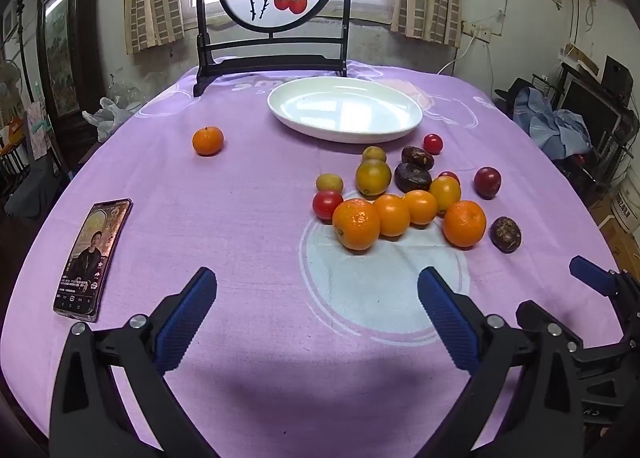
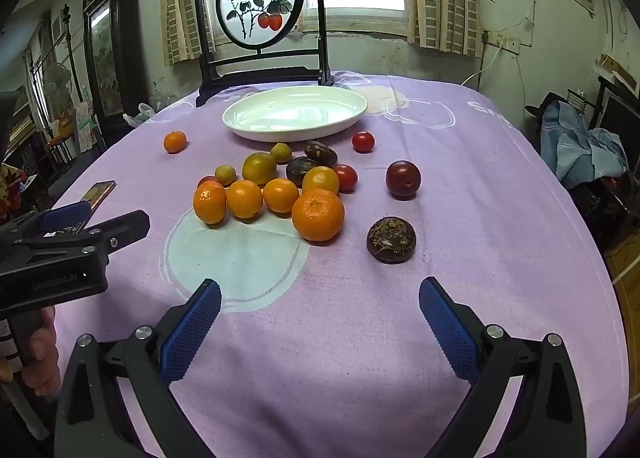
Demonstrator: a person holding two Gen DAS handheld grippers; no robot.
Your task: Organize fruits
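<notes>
A white oval plate (image 1: 394, 129) (image 2: 352, 114) stands bare at the far middle of the purple tablecloth. In front of it lies a cluster of fruit: several oranges (image 1: 356, 224) (image 2: 318, 214), yellow-green fruits (image 1: 373, 177), red tomatoes (image 1: 327, 204), dark water chestnuts (image 1: 505, 234) (image 2: 391, 239) and a dark red plum (image 2: 403, 179). One small orange (image 1: 207, 140) (image 2: 175, 141) lies apart at the left. My left gripper (image 1: 318, 290) is open and empty, short of the cluster. My right gripper (image 2: 320, 300) is open and empty, also short of it.
A phone (image 1: 94, 258) lies at the table's left side. A black-framed painted screen (image 1: 276, 6) (image 2: 260, 18) stands behind the plate. The other gripper shows at the right edge of the left wrist view (image 1: 592, 278) and the left edge of the right wrist view (image 2: 80, 226).
</notes>
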